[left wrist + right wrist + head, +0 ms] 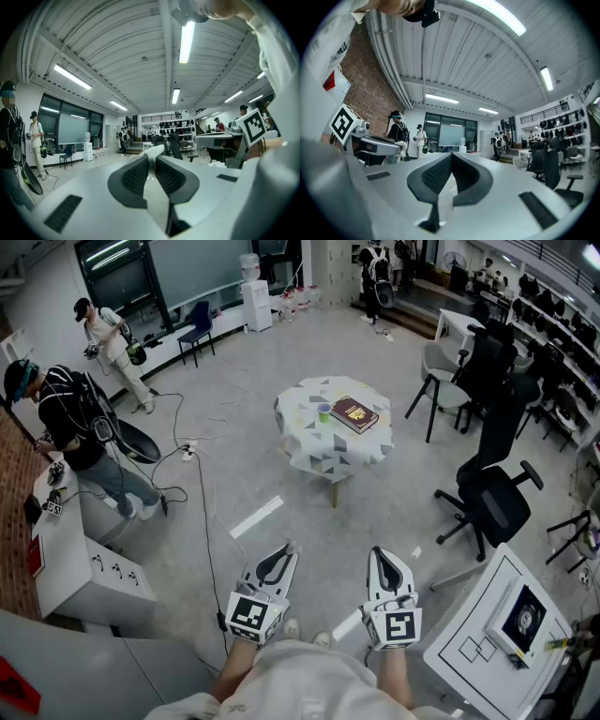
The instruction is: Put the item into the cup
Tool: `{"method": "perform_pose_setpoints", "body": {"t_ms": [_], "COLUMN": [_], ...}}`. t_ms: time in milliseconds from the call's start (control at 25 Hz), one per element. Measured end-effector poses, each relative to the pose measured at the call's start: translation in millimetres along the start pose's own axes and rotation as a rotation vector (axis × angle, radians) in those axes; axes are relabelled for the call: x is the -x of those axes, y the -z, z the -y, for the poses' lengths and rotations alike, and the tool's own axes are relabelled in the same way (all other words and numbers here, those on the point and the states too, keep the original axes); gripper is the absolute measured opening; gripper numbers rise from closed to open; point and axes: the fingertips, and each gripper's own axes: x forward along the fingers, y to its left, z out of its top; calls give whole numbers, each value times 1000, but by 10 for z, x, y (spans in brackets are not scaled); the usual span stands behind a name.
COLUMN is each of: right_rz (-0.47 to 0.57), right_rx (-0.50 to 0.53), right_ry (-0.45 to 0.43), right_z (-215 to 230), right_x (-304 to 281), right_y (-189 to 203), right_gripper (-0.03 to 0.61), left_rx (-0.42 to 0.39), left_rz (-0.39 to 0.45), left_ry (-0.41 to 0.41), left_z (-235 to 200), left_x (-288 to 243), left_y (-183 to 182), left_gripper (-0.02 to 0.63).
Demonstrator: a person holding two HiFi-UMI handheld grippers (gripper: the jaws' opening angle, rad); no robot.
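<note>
A small round table (309, 454) under a patterned cloth stands far ahead in the middle of the floor. A green cup (323, 412) stands on it, and a reddish-brown book-like item (354, 414) lies flat just right of the cup. My left gripper (290, 547) and right gripper (384, 552) are held low near my body, well short of the table. Both point toward it. In each gripper view the jaws meet at the tips with nothing between them: left gripper (152, 154), right gripper (451, 155). The table (154, 150) shows small beyond the left tips.
Black office chairs (494, 501) and a grey chair (441, 381) stand right of the table. A white desk (483, 638) is at my near right and a white cabinet (80, 563) at my left. Two people (80, 432) stand at the left. Cables (202, 484) run over the floor.
</note>
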Motion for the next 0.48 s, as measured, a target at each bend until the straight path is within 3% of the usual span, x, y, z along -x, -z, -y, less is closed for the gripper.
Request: {"method": "perform_pose_setpoints", "body": {"t_ms": [480], "right_rz": [7], "right_rx": [-18], "right_ry": [-71], "right_z": [-99], "right_x": [-231], "right_y": [1], "right_gripper": [8], "left_rx": [-31], "left_rz": [25], "left_ry": [-45], "left_z": [-112], "left_x": [-100], "left_y": [-52], "left_gripper": [57]}}
